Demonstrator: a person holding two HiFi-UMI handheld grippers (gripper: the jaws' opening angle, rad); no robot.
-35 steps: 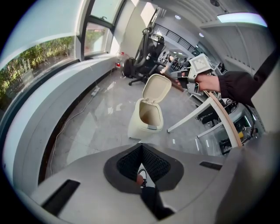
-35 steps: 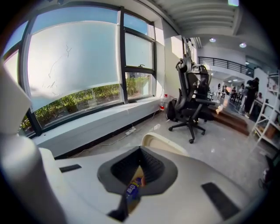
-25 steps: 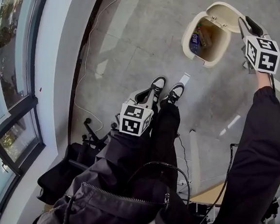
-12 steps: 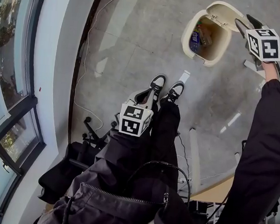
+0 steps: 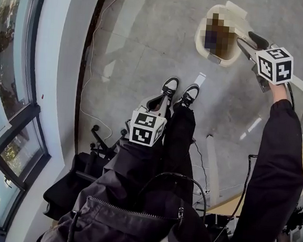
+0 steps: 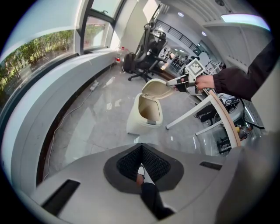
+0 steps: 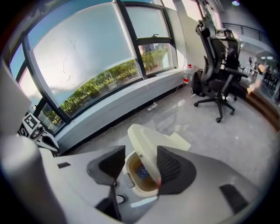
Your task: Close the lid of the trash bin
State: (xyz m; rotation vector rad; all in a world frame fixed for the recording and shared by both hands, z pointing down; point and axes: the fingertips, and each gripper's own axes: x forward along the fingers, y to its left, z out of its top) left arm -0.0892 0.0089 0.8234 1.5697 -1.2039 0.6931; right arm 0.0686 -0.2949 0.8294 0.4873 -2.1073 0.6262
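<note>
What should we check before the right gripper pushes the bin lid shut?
1. Bin state: the lid stands raised over the trash bin, not yet closed: ok.
2. Jaws: the right gripper has its jaws apart, having just been opening, with the lid between them: ok.
3. Pads free of the lid: cannot tell; one pad sits very close to its edge.
4. Nothing poking above the bin's rim to block the lid: ok; the contents sit low inside.
5. The left gripper is shut, empty and away from the bin: ok.
6. The shoes are apart from the bin: ok.
</note>
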